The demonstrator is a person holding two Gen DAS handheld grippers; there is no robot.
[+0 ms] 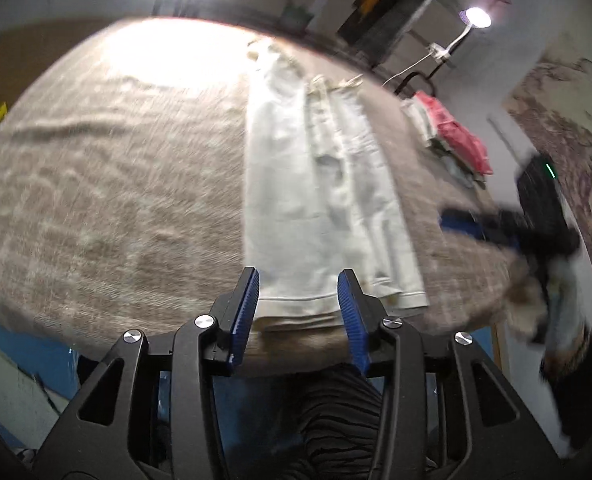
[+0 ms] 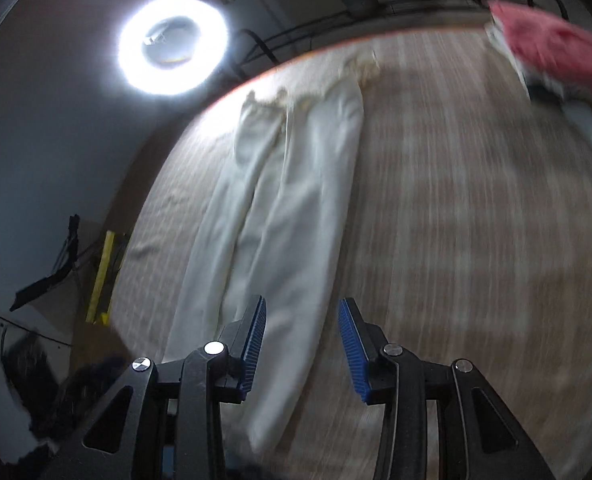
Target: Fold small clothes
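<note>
A pair of small cream trousers (image 1: 316, 184) lies flat and lengthwise on the beige checked tablecloth (image 1: 107, 184), its near hem at the table's front edge. My left gripper (image 1: 298, 300) is open and empty, just above that near hem. In the right wrist view the same trousers (image 2: 283, 216) stretch away from me, both legs side by side. My right gripper (image 2: 302, 332) is open and empty, above the near end of the right leg. The right gripper also shows blurred at the right of the left wrist view (image 1: 496, 224).
A stack of folded clothes with a pink piece on top (image 1: 456, 132) sits at the table's far right; it also shows in the right wrist view (image 2: 556, 60). A ring light (image 2: 173, 46) and a small lamp (image 1: 476, 18) stand behind the table. A yellow tool (image 2: 101, 276) hangs left.
</note>
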